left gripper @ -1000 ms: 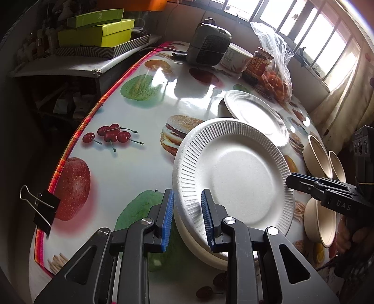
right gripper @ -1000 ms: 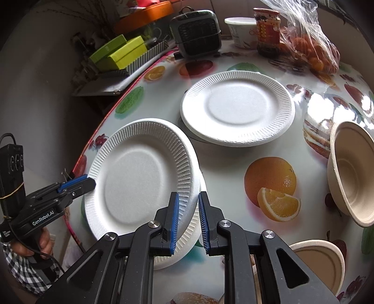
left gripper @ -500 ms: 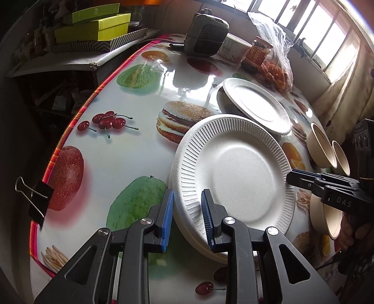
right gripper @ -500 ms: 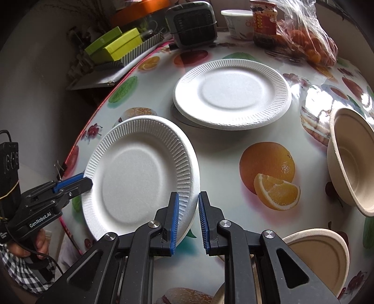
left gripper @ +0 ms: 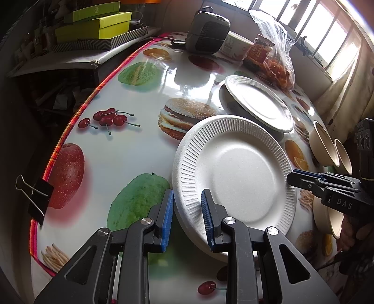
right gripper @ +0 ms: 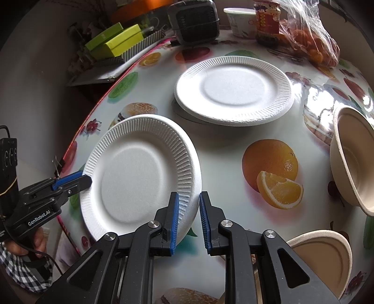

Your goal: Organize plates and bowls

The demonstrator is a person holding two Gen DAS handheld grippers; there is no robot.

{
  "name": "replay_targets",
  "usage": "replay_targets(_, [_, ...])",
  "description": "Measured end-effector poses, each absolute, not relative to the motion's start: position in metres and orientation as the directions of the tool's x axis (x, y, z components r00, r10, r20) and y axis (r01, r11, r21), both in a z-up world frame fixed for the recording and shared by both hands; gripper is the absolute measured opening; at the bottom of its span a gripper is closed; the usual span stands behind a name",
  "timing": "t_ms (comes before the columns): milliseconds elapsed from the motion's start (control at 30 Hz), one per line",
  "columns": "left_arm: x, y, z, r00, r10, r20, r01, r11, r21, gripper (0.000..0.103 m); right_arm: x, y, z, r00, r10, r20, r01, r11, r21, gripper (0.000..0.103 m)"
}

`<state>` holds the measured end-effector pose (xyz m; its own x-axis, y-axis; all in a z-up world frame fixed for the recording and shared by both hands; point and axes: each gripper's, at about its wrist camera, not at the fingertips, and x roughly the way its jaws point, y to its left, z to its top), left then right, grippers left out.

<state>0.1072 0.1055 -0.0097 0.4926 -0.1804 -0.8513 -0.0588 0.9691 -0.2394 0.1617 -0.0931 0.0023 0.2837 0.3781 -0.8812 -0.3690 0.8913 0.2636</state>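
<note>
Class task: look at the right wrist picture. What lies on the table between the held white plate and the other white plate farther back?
In the right wrist view, only bare printed tablecloth lies between the held plate and the far plate; a burger print shows near that stretch.

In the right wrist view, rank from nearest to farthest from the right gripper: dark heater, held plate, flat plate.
1. Held plate, rim between the right gripper jaws, lower left.
2. Flat plate, mid-table beyond.
3. Dark heater, far edge.

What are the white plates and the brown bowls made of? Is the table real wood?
The white plates look like foam: matte, slightly grainy, with pressed ribs round the rim. The tan bowls seem to be moulded paper fibre, dull and speckled. The table wears a shiny plastic-looking cloth printed with fruit; what lies underneath cannot be seen.
</note>
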Motion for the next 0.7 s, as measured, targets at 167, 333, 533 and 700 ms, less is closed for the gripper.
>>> replay_targets(167, [0.1069,0.1061,-0.0099,0.495,-0.183,-0.85,-0.059,0.968,-0.243,0.025,0.162,-0.0932,0.0022,0.283,0.377,-0.882,-0.37,0.891,0.262,0.019])
replay_targets(333, [0.1065,0.1058,-0.0102,0.495,-0.184,-0.849,-0.057,0.968,-0.243,0.025,0.1616,-0.0929,0.0022,0.287,0.375,-0.882,-0.367,0.893,0.26,0.02])
replay_targets(533, [0.1062,0.1054,-0.0086,0.499,-0.183,-0.847,-0.052,0.969,-0.24,0.025,0.1611,-0.0936,0.0046,0.294,0.374,-0.88,-0.362,0.895,0.259,0.028])
replay_targets(700, [0.1071,0.1079,-0.0072,0.499,-0.18,-0.847,-0.053,0.97,-0.237,0.027,0.1616,-0.0957,0.0065,0.299,0.37,-0.88,-0.357,0.898,0.257,0.031])
